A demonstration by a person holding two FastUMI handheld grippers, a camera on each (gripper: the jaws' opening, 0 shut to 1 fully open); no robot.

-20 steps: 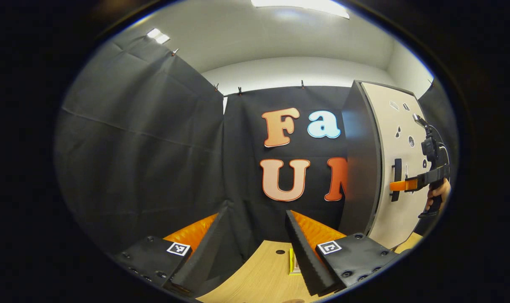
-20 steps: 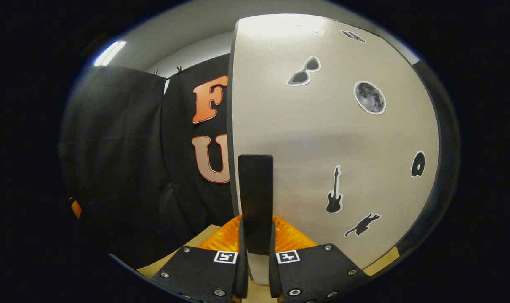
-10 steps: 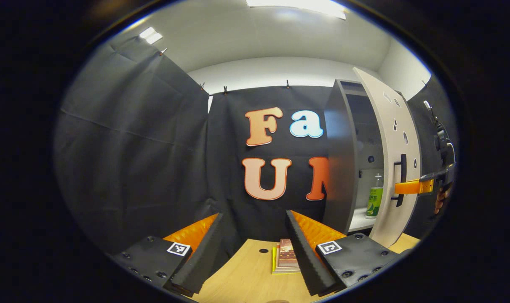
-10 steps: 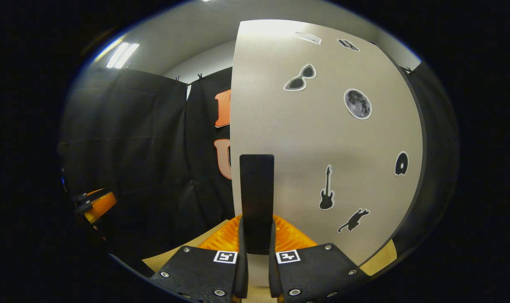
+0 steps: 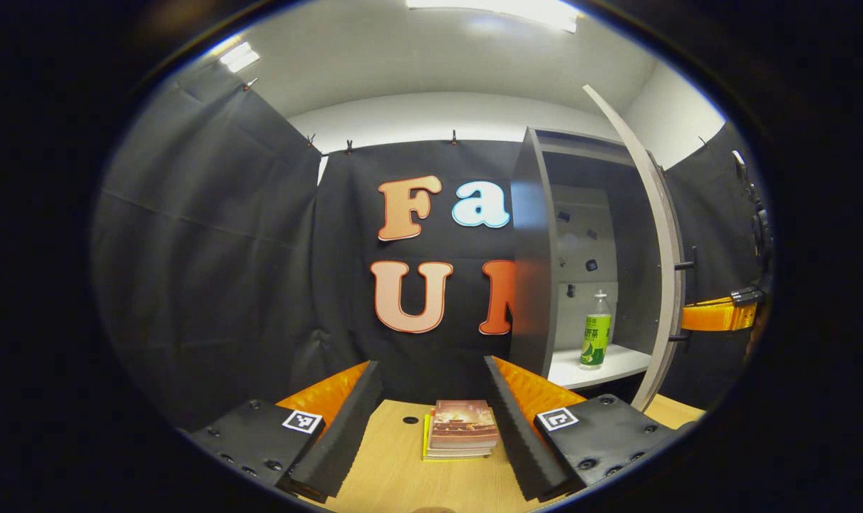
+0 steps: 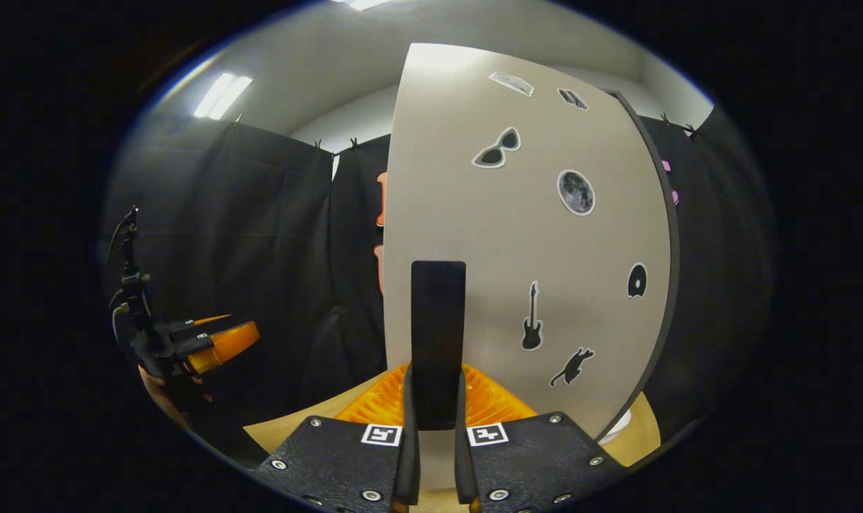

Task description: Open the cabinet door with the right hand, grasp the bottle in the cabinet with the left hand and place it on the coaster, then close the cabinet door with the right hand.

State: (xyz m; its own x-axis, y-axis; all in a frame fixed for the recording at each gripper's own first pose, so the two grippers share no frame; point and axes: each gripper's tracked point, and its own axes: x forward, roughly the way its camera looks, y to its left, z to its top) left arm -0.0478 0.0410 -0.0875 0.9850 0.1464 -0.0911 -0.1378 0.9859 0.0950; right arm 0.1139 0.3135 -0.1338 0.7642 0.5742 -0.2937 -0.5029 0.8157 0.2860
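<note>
Ribbed fingers [image 5: 513, 434] of the left gripper [image 5: 431, 420] stood wide apart at the bottom of the left gripper view, nothing between them, over a pale wood-grain tabletop [image 5: 395, 470] and a small stack of books [image 5: 461, 429] with a reddish cover on top. Right of centre, the dark grey cabinet [image 5: 531, 271] stood open; a clear bottle [image 5: 596, 339] with a green label and white cap stood upright on its white shelf [image 5: 606, 365]. The label's writing was too small to read. At the right edge, the right gripper [image 5: 716, 315] met the edge-on cabinet door [image 5: 663, 263].

In the right gripper view, the right gripper's fingers [image 6: 408, 456] were clamped on the flat black door handle [image 6: 438, 342]. The door's smooth beige face carried sunglasses, moon, guitar, record and cat stickers. The left gripper showed at lower left.
</note>
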